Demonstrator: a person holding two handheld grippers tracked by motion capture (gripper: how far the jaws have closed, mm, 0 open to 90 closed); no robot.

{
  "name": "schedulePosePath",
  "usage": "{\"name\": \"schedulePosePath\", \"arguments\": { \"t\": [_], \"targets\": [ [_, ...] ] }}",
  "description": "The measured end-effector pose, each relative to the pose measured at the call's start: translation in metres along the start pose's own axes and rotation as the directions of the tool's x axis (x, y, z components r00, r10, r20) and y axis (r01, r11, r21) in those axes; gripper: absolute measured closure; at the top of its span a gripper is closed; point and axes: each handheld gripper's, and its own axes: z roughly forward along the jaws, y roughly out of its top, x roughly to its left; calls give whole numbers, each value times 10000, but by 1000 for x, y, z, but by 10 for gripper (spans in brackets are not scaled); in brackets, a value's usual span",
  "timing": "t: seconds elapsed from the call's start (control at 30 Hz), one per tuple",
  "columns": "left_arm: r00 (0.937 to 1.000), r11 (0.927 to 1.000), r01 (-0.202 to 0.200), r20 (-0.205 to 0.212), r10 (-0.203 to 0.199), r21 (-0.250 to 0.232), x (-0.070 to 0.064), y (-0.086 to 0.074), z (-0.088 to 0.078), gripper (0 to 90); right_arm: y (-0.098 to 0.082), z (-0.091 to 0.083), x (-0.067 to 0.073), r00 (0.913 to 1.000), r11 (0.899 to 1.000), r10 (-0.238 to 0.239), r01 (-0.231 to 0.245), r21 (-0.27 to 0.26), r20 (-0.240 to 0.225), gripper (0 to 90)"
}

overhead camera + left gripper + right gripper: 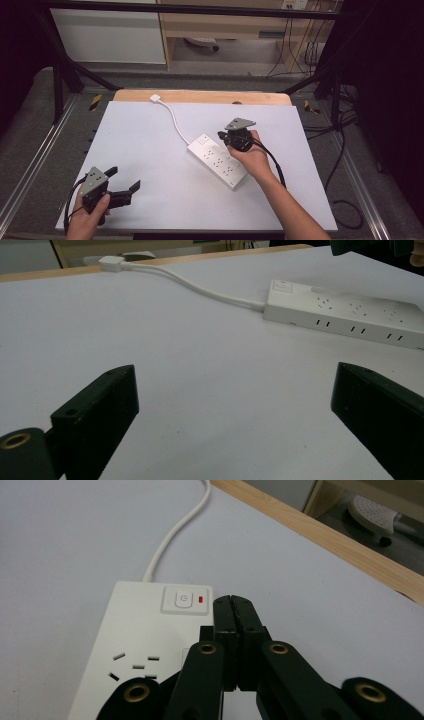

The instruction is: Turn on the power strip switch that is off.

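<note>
Right gripper (223, 136) sits over the switch end of the power strip (218, 161), held in the right hand (255, 159). In the right gripper view its two black fingers (226, 611) are pressed flat together, closed with nothing between them. Their tips stand just beside the switch (184, 600), at its right edge, next to the small red lamp (201, 599); whether they touch the strip's casing I cannot tell. The first set of socket slots (135, 666) lies left of the fingers and nearer the camera.

The power strip is white and long, lying flat on the white worktop (150, 150), at an angle across its middle. Its switch end points toward the far edge, its other end toward the person. The cord (173, 120) runs from the switch end, ahead of the closed fingers, in a curve to a white plug (155, 98) resting at the worktop's far wooden edge (200, 96).

Left gripper (122, 187) rests low at the near left corner of the worktop, held in the left hand (87, 217). Its fingers (107, 400) stand wide apart, open, with bare worktop between them. The strip lies well beyond those fingers, ahead and to the right in the left gripper view, its side slots facing them.
</note>
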Motion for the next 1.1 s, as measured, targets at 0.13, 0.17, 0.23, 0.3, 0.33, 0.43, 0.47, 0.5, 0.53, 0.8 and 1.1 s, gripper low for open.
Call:
{"name": "schedulePosePath", "arguments": {
  "t": [0.13,0.17,0.23,0.3,0.33,0.43,0.47,0.5,0.53,0.8,1.1],
  "targets": [
    [10000,10000,-48,-1,48,1,0,0,0,52,-2,2,-2,10000,10000,89,-89,26,-19,900],
    [10000,10000,-47,1,47,1,0,0,0,53,-2,2,-2,9999,9999,114,-114,53,-36,900],
    [10000,10000,-30,2,30,10,0,0,0,53,-4,3,-2,9999,9999,139,-139,87,-30,900],
    [10000,10000,-76,3,76,19,0,0,0,52,-6,5,-3,9998,9998,205,-204,64,-61,900],
    [10000,10000,-59,2,59,14,0,0,0,52,-10,6,-3,9996,9995,286,-285,134,-66,900],
    [10000,10000,-89,0,89,22,0,0,0,53,-15,7,-4,9992,9991,393,-392,178,-84,900],
    [10000,10000,-55,2,55,26,0,0,0,52,-16,8,-4,9991,9989,428,-426,200,-82,900],
    [10000,10000,-55,2,55,26,0,0,0,53,-16,8,-4,9991,9989,428,-426,200,-82,900],
    [10000,10000,-74,7,74,29,0,0,0,52,-19,9,-5,9988,9986,477,-475,240,-82,900],
    [10000,9999,-95,-3,95,49,-1,0,0,52,-23,12,-2,9987,9984,480,-475,302,-164,900],
    [9999,9999,-135,-7,135,70,-1,0,1,53,-27,17,2,9980,9978,553,-541,392,-314,900]
  ]
}}
